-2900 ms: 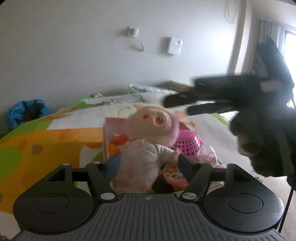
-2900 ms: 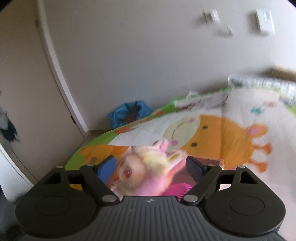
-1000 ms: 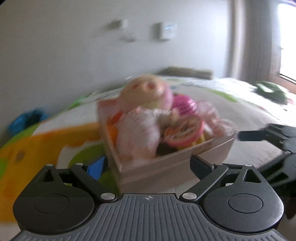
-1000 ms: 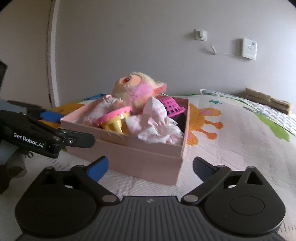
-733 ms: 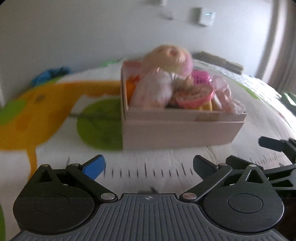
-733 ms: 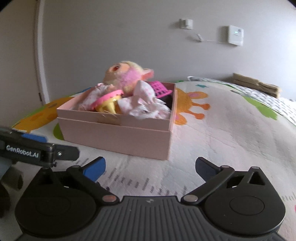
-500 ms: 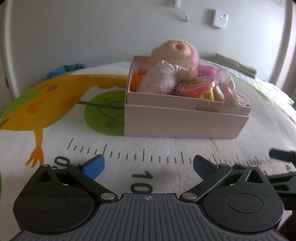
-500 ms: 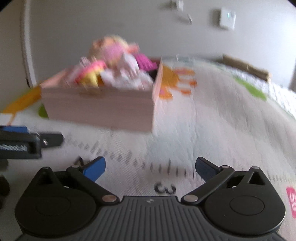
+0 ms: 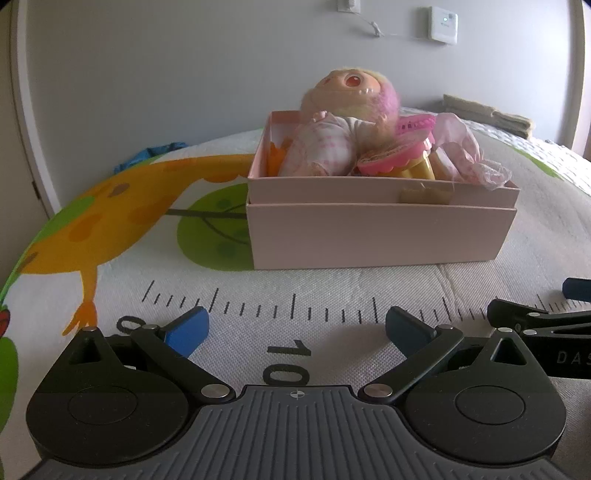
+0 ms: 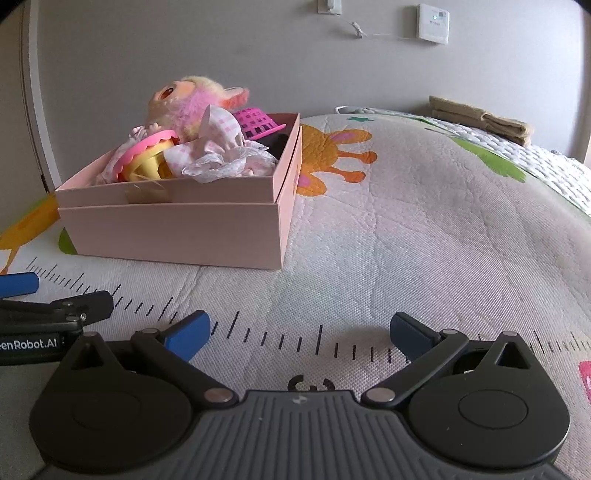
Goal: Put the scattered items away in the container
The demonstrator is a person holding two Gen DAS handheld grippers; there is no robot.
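Note:
A pink cardboard box (image 9: 376,236) (image 10: 177,232) stands on the printed play mat. In it lies a plush doll (image 9: 343,122) (image 10: 184,103) with pink hair, beside a pink and yellow toy (image 9: 399,158) (image 10: 144,155), a magenta basket (image 10: 258,123) and pink checked cloth (image 9: 461,147) (image 10: 221,155). My left gripper (image 9: 295,330) hangs low over the mat in front of the box, open and empty. To the box's right front, my right gripper (image 10: 299,332) is open and empty as well. Each gripper shows at the edge of the other's view.
The play mat (image 10: 424,229) carries cartoon animals and a printed ruler scale. A blue bag (image 9: 147,157) lies by the wall at the back left. Folded beige cloth (image 10: 480,120) sits at the far right. A grey wall with a thermostat (image 9: 441,20) closes the back.
Both grippers let go of the doll, which now lies in the box, and drew back and down toward the mat. The box now sits farther ahead in both views.

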